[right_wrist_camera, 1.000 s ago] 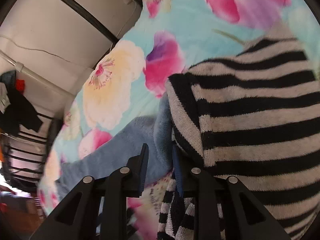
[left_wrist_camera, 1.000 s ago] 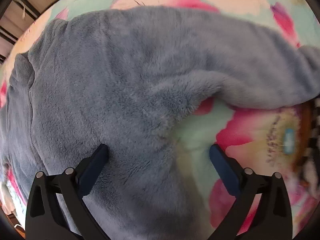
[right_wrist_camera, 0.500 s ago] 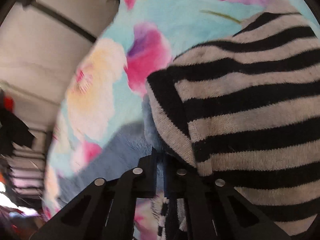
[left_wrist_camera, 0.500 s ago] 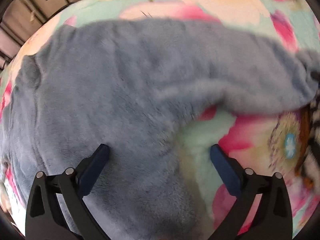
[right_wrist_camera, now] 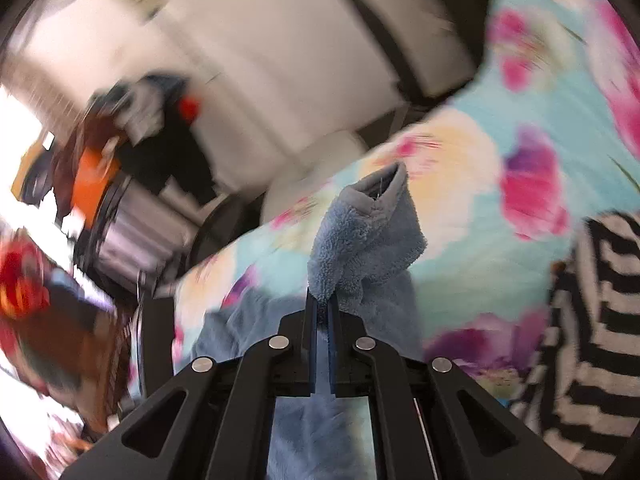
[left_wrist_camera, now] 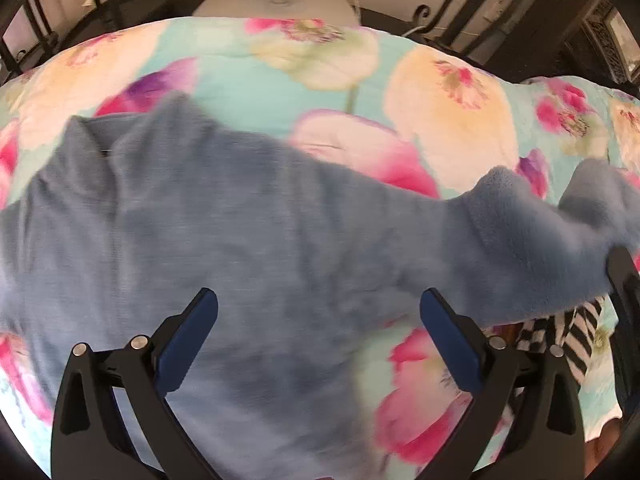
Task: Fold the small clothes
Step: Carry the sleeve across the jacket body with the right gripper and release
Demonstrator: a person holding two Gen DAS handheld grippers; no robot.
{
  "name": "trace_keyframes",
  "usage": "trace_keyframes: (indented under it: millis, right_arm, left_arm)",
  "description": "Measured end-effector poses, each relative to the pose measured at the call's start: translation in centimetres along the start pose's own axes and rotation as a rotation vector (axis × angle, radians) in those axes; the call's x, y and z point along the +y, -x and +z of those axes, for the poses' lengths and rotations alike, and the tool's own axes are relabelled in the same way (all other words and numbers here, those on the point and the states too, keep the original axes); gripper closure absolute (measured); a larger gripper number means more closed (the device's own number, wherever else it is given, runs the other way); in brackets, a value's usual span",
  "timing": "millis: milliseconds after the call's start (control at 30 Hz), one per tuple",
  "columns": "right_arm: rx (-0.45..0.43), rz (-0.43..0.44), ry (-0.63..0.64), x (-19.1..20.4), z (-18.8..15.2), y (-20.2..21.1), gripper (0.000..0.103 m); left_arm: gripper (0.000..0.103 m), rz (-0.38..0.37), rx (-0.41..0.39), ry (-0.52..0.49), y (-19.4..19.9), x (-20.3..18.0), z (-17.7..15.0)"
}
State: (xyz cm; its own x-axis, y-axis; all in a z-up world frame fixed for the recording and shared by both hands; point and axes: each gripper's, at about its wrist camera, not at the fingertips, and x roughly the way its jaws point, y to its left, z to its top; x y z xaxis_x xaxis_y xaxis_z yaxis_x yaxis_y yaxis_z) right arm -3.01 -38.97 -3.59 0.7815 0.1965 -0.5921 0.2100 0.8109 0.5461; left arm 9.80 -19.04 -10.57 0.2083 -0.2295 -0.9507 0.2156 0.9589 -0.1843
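Observation:
A fuzzy blue-grey top (left_wrist_camera: pixel 192 232) lies spread on the floral bedspread (left_wrist_camera: pixel 248 84). My left gripper (left_wrist_camera: pixel 318 312) is open and empty, hovering over the body of the top. My right gripper (right_wrist_camera: pixel 322 300) is shut on the cuff of the blue sleeve (right_wrist_camera: pixel 368 232) and holds it lifted off the bed. In the left wrist view that raised sleeve (left_wrist_camera: pixel 532 236) runs to the right edge, where the right gripper's dark body (left_wrist_camera: pixel 622 280) shows.
A black-and-white striped garment (right_wrist_camera: pixel 600 320) lies on the bed to the right, also seen in the left wrist view (left_wrist_camera: pixel 560 336). A dark metal bed frame (left_wrist_camera: pixel 460 0) and a white fan base (left_wrist_camera: pixel 276 4) stand beyond the bed. Cluttered shelves (right_wrist_camera: pixel 100 160) are off left.
My right gripper closed on the blue sleeve cuff beside the striped garment and lifted it up and away. My left gripper rose and pulled back, staying open.

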Motion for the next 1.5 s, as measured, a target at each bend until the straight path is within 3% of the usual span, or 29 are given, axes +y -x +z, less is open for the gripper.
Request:
trace_keyframes:
  millis: [200,333,500,600,700,733,833,867,933,1000,1167,1300,1400,1500]
  right_arm:
    - [0.071,0.046,0.201,9.2,-4.1,-1.8,0.098]
    - [0.12,0.056,0.304,14.8,-6.7,-4.6,0.098]
    - [0.155,0.037,0.383,19.5,-9.1,-8.4,0.098]
    - [0.165,-0.004,0.44,21.3,-10.7,-10.2,0.097]
    - [0.242,-0.007,0.449,21.8,-12.8,-12.5,0.094]
    - [0.278,0.0,0.454,22.0,-13.5,-13.1,0.092]
    - [0.371,0.034,0.523,22.7,-15.3,-13.8,0.068]
    - [0.374,0.045,0.552,23.0,-15.6,-13.4,0.069]
    - [0.355,0.055,0.578,23.1,-15.0,-12.4,0.069]
    - [0.329,0.048,0.523,22.0,-13.6,-11.6,0.069]
    - [0.323,-0.023,0.134,13.8,-8.7,-11.0,0.068]
    - [0.31,-0.08,0.01,9.3,-7.2,-9.9,0.068]
    - [0.314,-0.082,-0.037,7.6,-7.0,-9.4,0.068]
    - [0.319,-0.083,-0.062,6.6,-6.9,-9.1,0.068]
  left_arm:
    - [0.005,0.036,0.007,0.004,2.3,4.6,-0.3]
    - [0.005,0.078,-0.059,0.018,4.5,9.0,-0.7]
    - [0.005,0.137,-0.128,0.062,5.3,14.9,-1.3]
    - [0.005,0.196,-0.097,0.09,4.2,17.3,-1.4]
    - [0.005,0.308,-0.081,0.08,3.1,19.4,-2.0]
    - [0.005,0.332,-0.062,0.099,2.7,20.4,-2.2]
    - [0.005,0.322,0.001,0.239,1.9,24.6,-2.8]
    - [0.005,0.292,0.01,0.294,1.9,26.0,-3.0]
    - [0.005,0.257,0.005,0.342,2.4,27.2,-3.1]
    - [0.005,0.229,-0.005,0.341,3.0,27.2,-2.9]
    - [0.005,0.149,0.019,0.24,2.9,23.7,-2.7]
    - [0.005,0.177,0.045,0.154,1.5,21.6,-2.7]
    - [0.005,0.139,0.072,0.208,0.2,22.4,-2.4]
    - [0.005,0.046,0.073,0.267,-0.3,22.9,-2.0]
